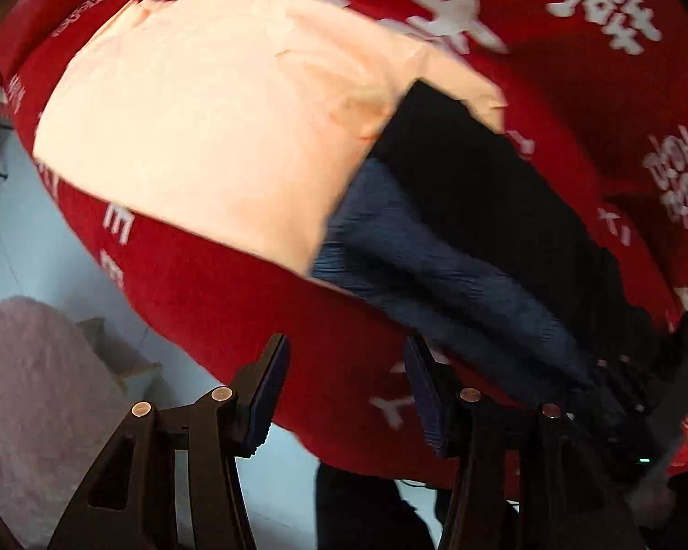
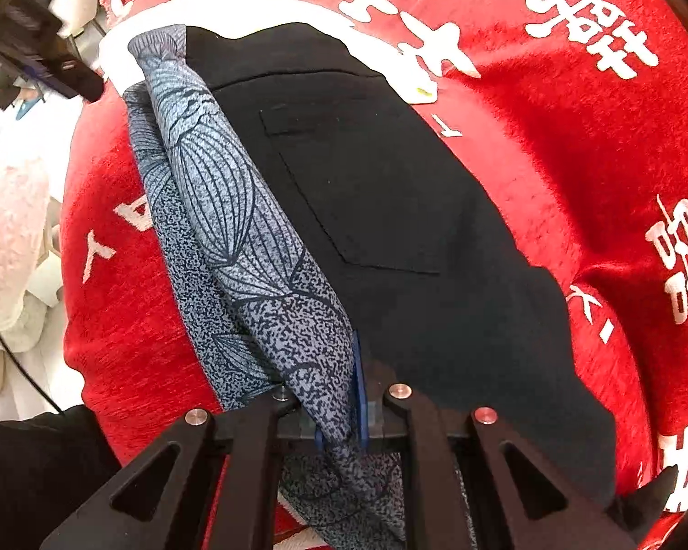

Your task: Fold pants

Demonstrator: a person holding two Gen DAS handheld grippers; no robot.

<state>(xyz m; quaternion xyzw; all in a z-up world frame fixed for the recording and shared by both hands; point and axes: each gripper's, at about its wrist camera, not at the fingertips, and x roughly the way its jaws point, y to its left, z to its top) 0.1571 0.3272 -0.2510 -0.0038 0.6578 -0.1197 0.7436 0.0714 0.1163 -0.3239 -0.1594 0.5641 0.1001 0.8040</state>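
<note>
Black pants [image 2: 390, 211] with a back pocket lie on a red blanket [image 2: 550, 146] with white characters. A blue-grey leaf-patterned pants leg [image 2: 215, 174] runs along their left side. My right gripper [image 2: 339, 417] is shut on the near end of that patterned fabric. In the left wrist view the dark pants [image 1: 481, 211] and the blue fabric [image 1: 413, 266] lie to the right, blurred. My left gripper [image 1: 346, 394] is open and empty above the blanket's near edge [image 1: 252, 311]. The right gripper [image 1: 642, 412] shows at that view's lower right.
A pale peach patch [image 1: 197, 128] covers the blanket's middle. A pink fluffy item [image 1: 27, 389] lies on the pale floor at the left, also visible in the right wrist view [image 2: 9, 238]. The left gripper [image 2: 36, 55] shows at that view's upper left.
</note>
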